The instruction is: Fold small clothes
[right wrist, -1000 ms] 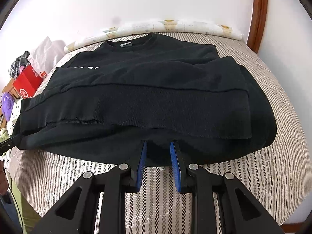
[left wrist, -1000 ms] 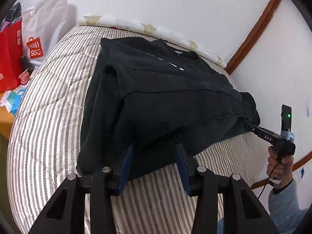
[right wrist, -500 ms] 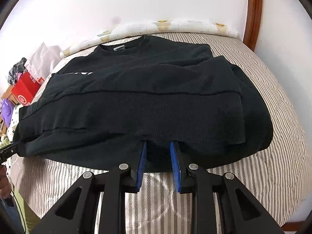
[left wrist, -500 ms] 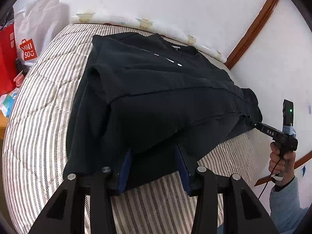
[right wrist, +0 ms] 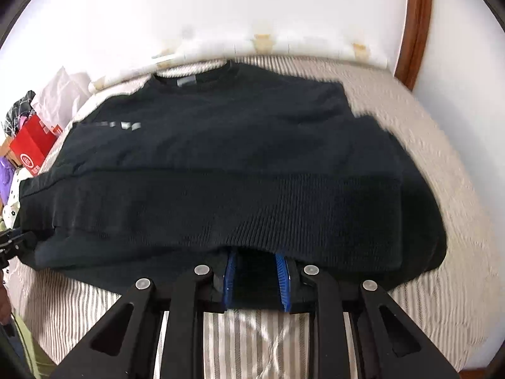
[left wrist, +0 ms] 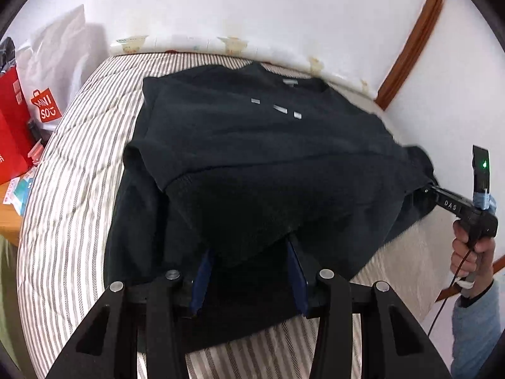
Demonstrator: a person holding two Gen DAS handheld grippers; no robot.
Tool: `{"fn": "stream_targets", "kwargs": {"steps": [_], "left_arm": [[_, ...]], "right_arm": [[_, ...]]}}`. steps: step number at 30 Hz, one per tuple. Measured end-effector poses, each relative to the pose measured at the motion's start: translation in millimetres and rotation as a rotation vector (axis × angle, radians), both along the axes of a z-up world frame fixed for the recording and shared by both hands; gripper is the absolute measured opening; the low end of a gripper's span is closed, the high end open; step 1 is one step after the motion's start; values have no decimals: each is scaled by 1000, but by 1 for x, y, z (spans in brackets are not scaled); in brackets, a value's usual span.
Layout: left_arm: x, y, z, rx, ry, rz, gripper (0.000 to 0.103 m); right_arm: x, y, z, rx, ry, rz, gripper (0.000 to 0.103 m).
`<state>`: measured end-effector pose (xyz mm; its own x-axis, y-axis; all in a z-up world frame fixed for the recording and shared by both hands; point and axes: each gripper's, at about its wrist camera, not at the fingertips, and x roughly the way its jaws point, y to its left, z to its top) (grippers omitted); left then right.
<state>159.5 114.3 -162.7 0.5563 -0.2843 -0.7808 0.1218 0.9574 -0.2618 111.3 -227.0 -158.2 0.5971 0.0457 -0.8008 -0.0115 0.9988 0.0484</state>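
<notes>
A black sweatshirt [left wrist: 268, 164] lies on the striped bed, collar toward the wall, sleeves folded across its body. It also shows in the right wrist view [right wrist: 221, 170]. My left gripper [left wrist: 249, 271] holds the lifted bottom hem at the left side; the cloth drapes over its blue pads. My right gripper [right wrist: 256, 276] grips the hem at the right side, cloth between its blue pads. The right gripper also shows from the left wrist view [left wrist: 454, 203], held by a hand. The fingertips of both are hidden by cloth.
The striped mattress [left wrist: 72, 195] fills the bed. A white wall and a wooden trim [left wrist: 410, 41] run behind and to the right. Red and white shopping bags [left wrist: 19, 117] stand at the left. A rolled patterned cloth [right wrist: 284, 50] lies along the wall.
Both grippers have carried the hem up and forward toward the collar. The folded part now covers more of the sweatshirt's body.
</notes>
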Motion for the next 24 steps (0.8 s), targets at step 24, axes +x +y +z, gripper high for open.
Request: {"fn": "stream_targets", "kwargs": {"steps": [24], "left_arm": [[100,8,24,-107,-32,53,41]], "right_arm": [[143,14,19,83,-88,-24,19]]}}
